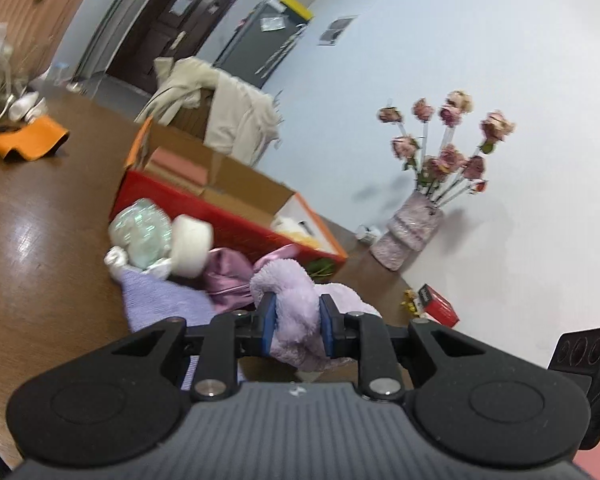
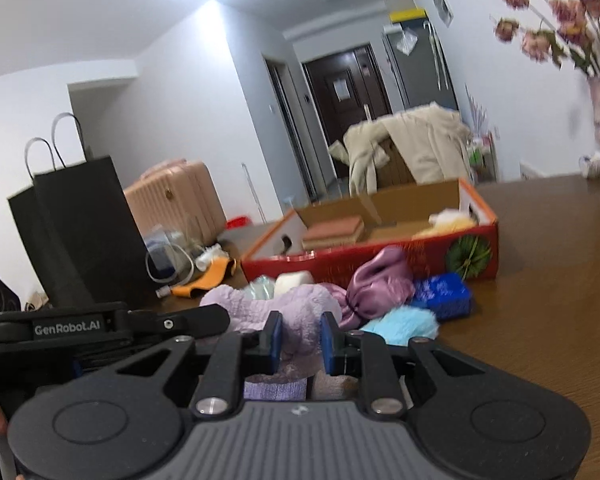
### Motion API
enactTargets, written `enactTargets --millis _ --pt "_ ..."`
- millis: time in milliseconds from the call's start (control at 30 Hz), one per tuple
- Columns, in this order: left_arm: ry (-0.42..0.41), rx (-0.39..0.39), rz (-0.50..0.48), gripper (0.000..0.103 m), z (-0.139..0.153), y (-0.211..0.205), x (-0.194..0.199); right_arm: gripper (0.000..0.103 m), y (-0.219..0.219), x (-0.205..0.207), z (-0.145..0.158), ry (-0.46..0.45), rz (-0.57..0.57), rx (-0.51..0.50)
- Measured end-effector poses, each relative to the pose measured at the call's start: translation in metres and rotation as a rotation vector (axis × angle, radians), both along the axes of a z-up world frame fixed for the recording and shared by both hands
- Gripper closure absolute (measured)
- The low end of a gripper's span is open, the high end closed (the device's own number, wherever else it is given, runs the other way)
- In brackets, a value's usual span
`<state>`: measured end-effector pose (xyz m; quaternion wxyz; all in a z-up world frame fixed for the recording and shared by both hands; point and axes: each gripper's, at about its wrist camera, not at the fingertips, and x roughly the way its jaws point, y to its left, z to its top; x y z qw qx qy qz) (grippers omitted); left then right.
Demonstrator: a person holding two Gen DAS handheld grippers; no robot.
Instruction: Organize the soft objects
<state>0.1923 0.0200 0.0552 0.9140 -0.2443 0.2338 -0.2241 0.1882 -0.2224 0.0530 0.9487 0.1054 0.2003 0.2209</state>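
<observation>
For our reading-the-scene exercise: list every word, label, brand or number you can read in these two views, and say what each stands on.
"GenRobot.AI": on the side of the left gripper, seen in the right wrist view.
Red box: gold print, too blurred to read.
Small red and black box: white lettering, too small to read.
Papers on the door: unreadable.

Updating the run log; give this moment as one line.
left gripper: shut on purple plush | right gripper: shut on purple plush | red box: behind
</observation>
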Motion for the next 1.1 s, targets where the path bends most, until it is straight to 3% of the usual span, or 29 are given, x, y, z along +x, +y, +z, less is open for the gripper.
enactTargets --millis 167,300,500,567,700,900,1100 --pt "-0.016 0.037 -0.040 0.080 0.016 -0.022 0.013 0.084 -0.022 -0.002 0.008 -0.030 -0.031 0.028" --pt "-0.024 0.061 -0.087 0.080 0.038 -0.035 0.052 0.084 -0.036 0.021 0.022 -0.050 -0.040 0.029" --pt "-0.031 0.116 -0.111 0.080 0.072 -0.058 0.150 0.084 -0.052 0.107 0.057 -0.087 -0.049 0.015" --pt "-0.004 0.119 -0.097 0.080 0.075 -0.064 0.188 0.084 -0.058 0.150 0.062 -0.050 -0.056 0.026" --pt "0.041 0.114 -0.082 0.080 0.066 -0.076 0.256 0.084 -0.059 0.223 0.064 -0.021 -0.073 -0.009" --pt "0.176 0.114 -0.076 0.080 0.029 -0.085 0.355 0.084 -0.058 0.322 0.041 0.059 -0.101 -0.059" --pt "0.268 0.203 -0.035 0.078 -0.012 -0.102 0.400 0.079 -0.050 0.377 0.010 0.128 -0.177 -0.155"
